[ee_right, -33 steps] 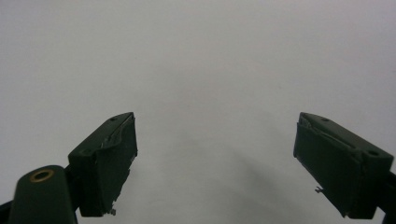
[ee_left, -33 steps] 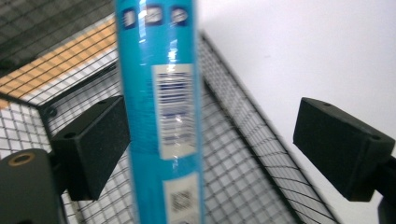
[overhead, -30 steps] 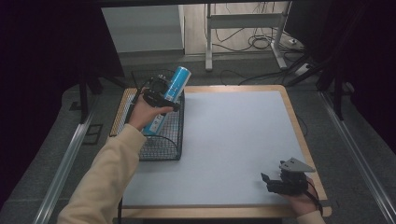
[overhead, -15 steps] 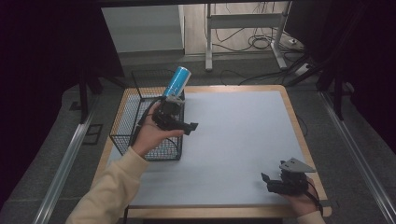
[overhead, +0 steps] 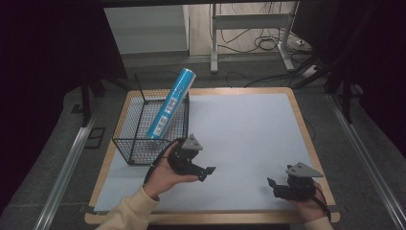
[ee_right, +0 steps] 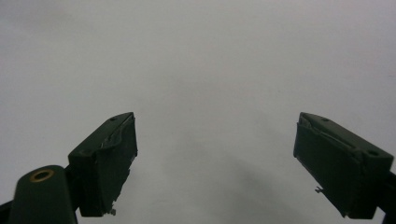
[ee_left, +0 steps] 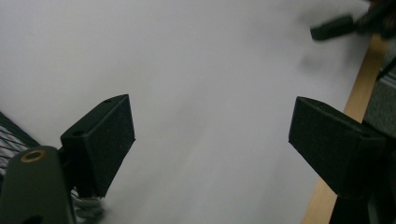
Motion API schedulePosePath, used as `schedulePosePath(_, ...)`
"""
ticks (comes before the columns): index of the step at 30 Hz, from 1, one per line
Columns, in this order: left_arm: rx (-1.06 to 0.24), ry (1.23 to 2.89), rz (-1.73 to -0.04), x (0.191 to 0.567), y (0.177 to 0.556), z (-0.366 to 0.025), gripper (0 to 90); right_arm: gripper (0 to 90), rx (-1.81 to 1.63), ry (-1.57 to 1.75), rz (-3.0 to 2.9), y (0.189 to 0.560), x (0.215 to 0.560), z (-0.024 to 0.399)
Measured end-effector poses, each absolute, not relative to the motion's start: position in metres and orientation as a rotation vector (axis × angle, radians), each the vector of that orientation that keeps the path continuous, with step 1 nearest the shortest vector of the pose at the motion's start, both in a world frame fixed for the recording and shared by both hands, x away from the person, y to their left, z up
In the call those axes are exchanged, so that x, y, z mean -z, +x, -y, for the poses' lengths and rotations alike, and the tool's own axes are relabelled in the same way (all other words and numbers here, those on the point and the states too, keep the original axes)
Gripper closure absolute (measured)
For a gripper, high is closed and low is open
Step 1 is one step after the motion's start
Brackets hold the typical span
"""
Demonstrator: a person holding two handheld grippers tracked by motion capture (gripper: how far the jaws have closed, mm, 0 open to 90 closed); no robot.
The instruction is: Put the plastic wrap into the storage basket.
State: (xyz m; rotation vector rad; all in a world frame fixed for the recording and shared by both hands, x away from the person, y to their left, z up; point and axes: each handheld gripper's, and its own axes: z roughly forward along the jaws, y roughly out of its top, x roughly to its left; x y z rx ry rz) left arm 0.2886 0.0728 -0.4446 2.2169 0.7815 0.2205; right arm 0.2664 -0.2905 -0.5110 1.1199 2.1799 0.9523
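Observation:
A blue tube (overhead: 171, 103) with a white label leans tilted in the black wire basket (overhead: 129, 143). Its top sticks out over the basket's far right corner. My left gripper (overhead: 206, 172) is held just right of the basket's near corner, over the white mat (overhead: 249, 129). It is apart from the tube. In the left gripper view it (ee_left: 212, 121) is open with nothing between the jaws. My right gripper (overhead: 274, 188) rests near the mat's front right, and in its own view it (ee_right: 215, 135) is open over bare mat.
The basket stands at the mat's left edge, and a strip of its wire (ee_left: 9, 133) shows in the left gripper view. The wooden table rim (overhead: 306, 129) frames the mat. The right gripper (ee_left: 336, 25) shows far off in the left gripper view.
The left gripper has let go of the blue tube, which now leans in the basket. It has drawn back toward the near side. The right gripper has stayed put.

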Motion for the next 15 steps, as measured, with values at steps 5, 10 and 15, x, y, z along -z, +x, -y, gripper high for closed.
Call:
schedulePosePath(5, -0.208, 2.239, -0.814, 0.484, 0.273, -0.073, 15.1, 13.8, -0.950, 1.120, -2.183, 0.266, 0.512, 0.290)
schedulePosePath(10, -0.208, 2.280, -0.839, 0.499, 0.270, -0.077, 15.5, 13.8, -0.946, 1.117, -2.182, 0.267, 0.512, 0.291)
schedulePosePath(15, -0.218, 2.267, -0.858, 0.502, 0.273, -0.081, 15.5, 13.8, -0.946, 1.112, -2.181, 0.267, 0.512, 0.291)
